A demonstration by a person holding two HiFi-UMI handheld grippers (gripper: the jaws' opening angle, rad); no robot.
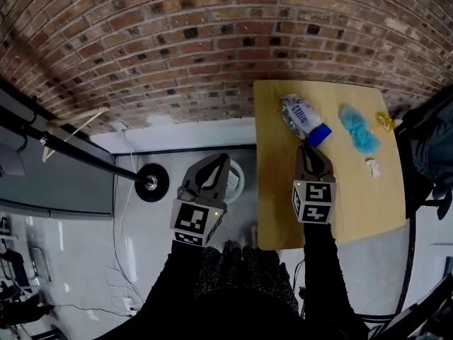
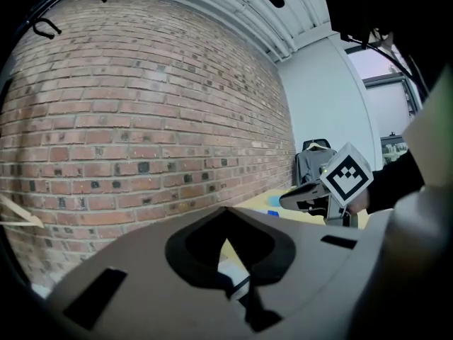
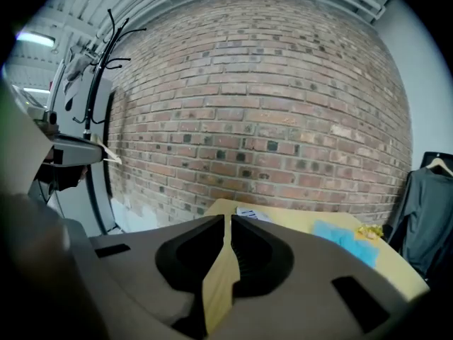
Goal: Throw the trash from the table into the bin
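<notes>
Just beyond right hand-held gripper [image 1: 306, 149], jaws closed, empty: crumpled wrapper [image 1: 297, 115] on table [image 1: 283, 211].

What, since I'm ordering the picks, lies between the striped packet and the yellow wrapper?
A crumpled blue tissue, on the table between the striped packet and the yellow wrapper; the head view shows it.

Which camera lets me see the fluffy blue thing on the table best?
The head view. It looks down on the whole crumpled blue tissue, lying on the yellow table. The right gripper view shows it from the side, its lower part cut off. The left gripper view shows only a tiny blue speck, too small to tell.
</notes>
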